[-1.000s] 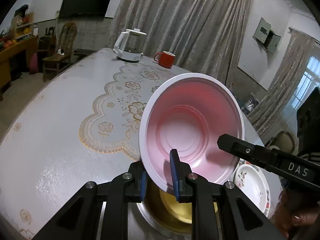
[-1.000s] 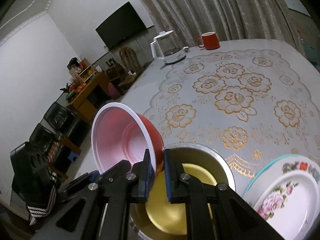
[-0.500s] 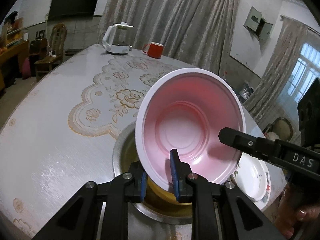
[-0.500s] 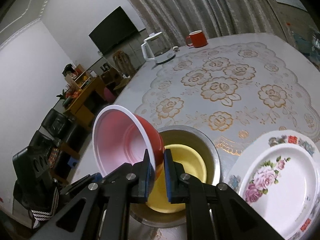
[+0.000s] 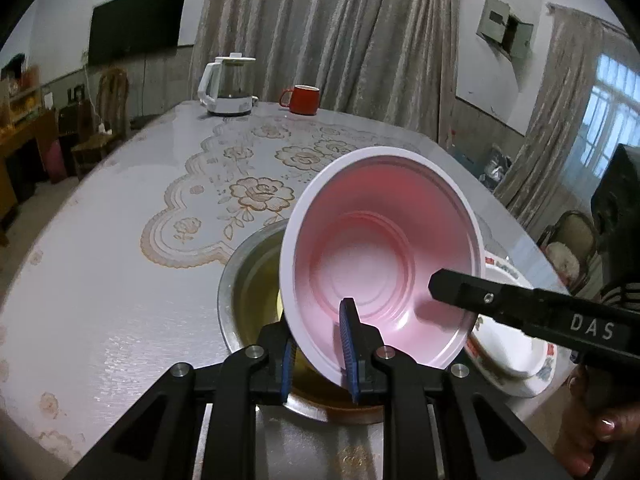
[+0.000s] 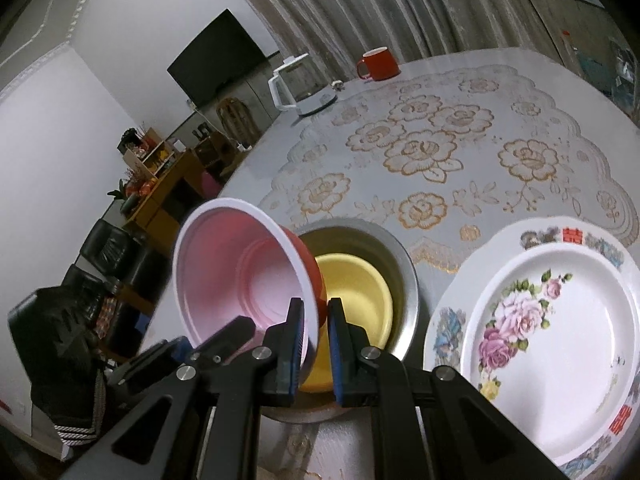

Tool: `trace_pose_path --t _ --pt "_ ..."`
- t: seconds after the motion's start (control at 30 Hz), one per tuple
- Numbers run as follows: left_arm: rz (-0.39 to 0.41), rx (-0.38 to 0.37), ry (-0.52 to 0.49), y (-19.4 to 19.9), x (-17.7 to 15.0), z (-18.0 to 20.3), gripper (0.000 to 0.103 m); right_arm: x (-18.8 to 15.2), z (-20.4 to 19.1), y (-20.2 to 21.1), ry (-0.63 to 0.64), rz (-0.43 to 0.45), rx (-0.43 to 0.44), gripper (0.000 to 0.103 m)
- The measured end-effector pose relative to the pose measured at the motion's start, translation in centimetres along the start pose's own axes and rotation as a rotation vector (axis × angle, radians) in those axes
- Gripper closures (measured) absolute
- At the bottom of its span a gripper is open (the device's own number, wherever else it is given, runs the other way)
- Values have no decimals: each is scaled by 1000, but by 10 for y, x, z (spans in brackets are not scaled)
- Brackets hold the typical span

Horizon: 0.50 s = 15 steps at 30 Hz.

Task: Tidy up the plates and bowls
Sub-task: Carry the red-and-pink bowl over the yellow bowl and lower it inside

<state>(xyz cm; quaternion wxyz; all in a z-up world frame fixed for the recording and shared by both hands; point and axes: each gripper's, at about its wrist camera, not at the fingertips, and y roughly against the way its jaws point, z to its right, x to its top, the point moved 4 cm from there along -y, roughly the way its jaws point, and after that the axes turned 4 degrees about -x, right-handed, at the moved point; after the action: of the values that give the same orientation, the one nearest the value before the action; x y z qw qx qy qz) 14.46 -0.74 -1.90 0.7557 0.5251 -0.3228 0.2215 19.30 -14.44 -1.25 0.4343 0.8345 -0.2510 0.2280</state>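
Bowl [image 5: 384,276], red outside and pink inside, is pinched at its near rim by both claws: the left claw [image 5: 320,354] grips the rim with one pad inside and one outside, and the right claw [image 6: 314,344] clamps the same rim further along, so each is closed narrow on the thin wall. The bowl hangs tilted, its mouth turned toward the left camera, just above a steel basin [image 6: 404,268] that already holds a yellow bowl [image 6: 360,292].

To nest it well, my judgement is that the two claws should roll together until the rim is level, centre the red bowl over the yellow one, then lower until it seats before either grip lets go (releasing one side early would let it swing and clip the basin's edge).

On the right, beside the basin, a flowered plate [image 6: 560,344] lies on the tabletop [image 5: 100,280]; keep clear of it.
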Motion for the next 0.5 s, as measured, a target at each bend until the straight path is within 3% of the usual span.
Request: trace_pose_path --t 0.5 --pt "-36 16 -41 -10 -10 3 83 -14 11 -6 -29 -43 -14 91"
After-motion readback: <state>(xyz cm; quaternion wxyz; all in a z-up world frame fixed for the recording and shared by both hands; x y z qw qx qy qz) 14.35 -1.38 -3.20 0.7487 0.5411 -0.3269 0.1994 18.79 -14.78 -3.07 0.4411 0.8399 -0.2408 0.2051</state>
